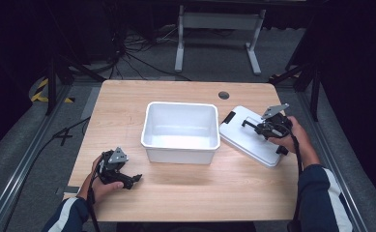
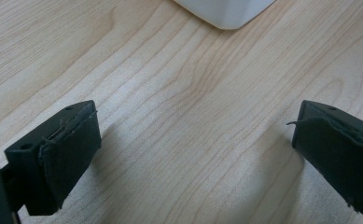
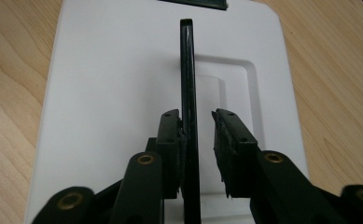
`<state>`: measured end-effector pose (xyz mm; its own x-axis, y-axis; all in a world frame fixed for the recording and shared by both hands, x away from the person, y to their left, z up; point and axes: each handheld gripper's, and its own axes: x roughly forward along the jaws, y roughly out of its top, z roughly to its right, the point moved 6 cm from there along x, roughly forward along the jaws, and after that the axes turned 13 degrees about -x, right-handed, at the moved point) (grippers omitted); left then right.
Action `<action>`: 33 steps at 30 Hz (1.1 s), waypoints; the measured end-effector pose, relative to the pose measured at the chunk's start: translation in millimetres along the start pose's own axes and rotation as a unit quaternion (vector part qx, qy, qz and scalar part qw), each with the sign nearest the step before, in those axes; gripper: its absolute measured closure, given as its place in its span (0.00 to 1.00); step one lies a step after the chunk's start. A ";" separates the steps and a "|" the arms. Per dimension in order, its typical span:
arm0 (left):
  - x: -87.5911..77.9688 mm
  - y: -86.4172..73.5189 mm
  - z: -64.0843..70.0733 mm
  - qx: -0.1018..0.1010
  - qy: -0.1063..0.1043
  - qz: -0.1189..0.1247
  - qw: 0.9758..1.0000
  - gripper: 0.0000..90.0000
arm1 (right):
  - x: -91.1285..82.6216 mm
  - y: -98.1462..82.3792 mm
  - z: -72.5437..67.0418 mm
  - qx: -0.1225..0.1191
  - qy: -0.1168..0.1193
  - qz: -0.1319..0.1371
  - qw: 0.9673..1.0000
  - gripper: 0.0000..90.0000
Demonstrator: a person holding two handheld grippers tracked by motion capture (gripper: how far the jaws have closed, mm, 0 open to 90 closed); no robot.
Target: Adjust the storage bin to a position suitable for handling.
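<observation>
Two tools: one in each hand, both low over the wooden counter (image 1: pixel 195 188).
Right tool (image 3: pixel 198 140): sits over the white lid (image 3: pixel 114 93), which lies flat on the counter; seen from the high view it is at (image 1: pixel 267 126).
Right tool state: jaws slightly parted, straddling the lid's upright black handle (image 3: pixel 188 70). One pad lies against the handle, the other stands just off it with a thin gap, so the handle is between the jaws but not clamped.
Lid: directly beneath the right tool, its recessed panel running ahead of the jaws; a dark clip (image 3: pixel 193 3) shows at its far edge.
Left tool (image 2: pixel 195 158): jaws spread wide, nothing between them but bare wood; from the high view it is at (image 1: pixel 127 180).
White bin (image 1: pixel 180 131): open and upright, between the two tools; just beside the lid, and ahead of the left tool, where its corner (image 2: pixel 226 11) shows.
Hands: left hand (image 1: pixel 103 181) and right hand (image 1: pixel 288 135) each wrap a tool's body.
</observation>
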<state>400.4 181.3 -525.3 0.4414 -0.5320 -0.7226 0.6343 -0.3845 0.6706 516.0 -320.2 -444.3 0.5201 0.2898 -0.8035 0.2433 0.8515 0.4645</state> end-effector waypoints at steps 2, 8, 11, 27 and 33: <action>0.0 0.0 0.0 0.000 0.000 0.000 1.000 0.02 | -1.8 2.5 -0.2 -0.001 -0.001 0.004 1.000 0.76; 0.0 0.0 0.0 0.000 0.000 0.000 1.000 0.02 | -8.6 12.6 -3.6 -0.009 -0.005 0.015 1.000 0.71; 0.0 0.0 0.0 0.000 0.000 0.000 1.000 0.02 | -11.4 16.5 -4.6 -0.004 -0.010 0.026 1.000 0.70; 0.2 0.4 -0.6 0.006 -0.006 -0.003 1.000 0.02 | -33.3 31.8 -6.4 0.012 -0.008 0.065 0.998 0.59; 0.1 0.4 -0.4 0.006 -0.007 -0.004 1.000 0.02 | -48.1 34.7 -11.2 0.023 -0.012 0.080 0.996 0.56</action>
<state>401.0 181.4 -525.2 0.4273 -0.5400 -0.7251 0.6295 -0.3980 0.6673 490.3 -299.7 -393.7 0.5746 0.4090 -0.7090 0.1933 0.7739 0.6031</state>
